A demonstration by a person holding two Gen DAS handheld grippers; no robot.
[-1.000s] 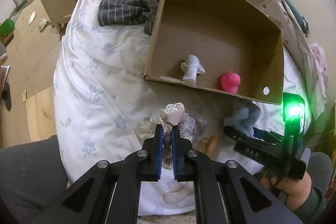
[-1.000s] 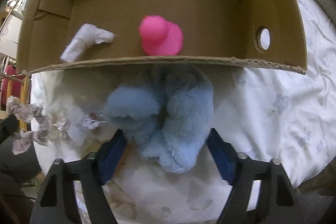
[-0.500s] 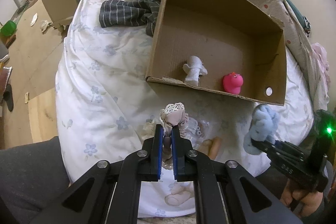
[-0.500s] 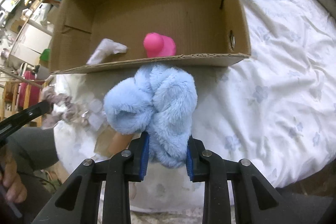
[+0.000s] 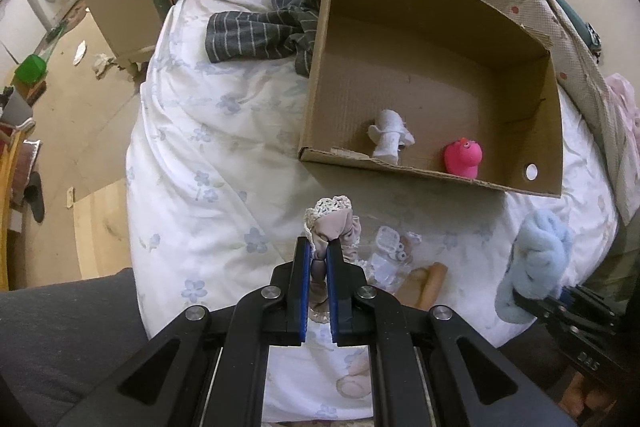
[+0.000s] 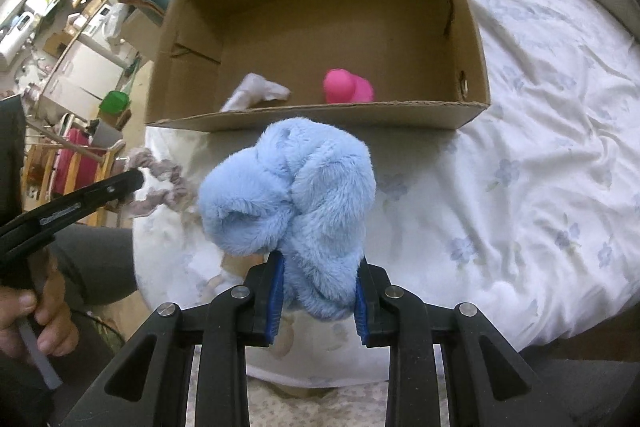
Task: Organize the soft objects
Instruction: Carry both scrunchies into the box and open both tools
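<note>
Both grippers (image 5: 318, 253) (image 6: 318, 291) clamped, raised.

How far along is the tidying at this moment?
Done: a white soft toy and a pink toy lie in the cardboard box. In hand: the right gripper is shut on a blue fluffy scrunchie, the left gripper on a beige lace scrunchie; neither is in the box yet. Left: small clear items on the bed.

Both wrist views look forward over the bed toward the cardboard box (image 5: 432, 75) (image 6: 320, 27) (shared by both); the right view sits nearer it
</note>
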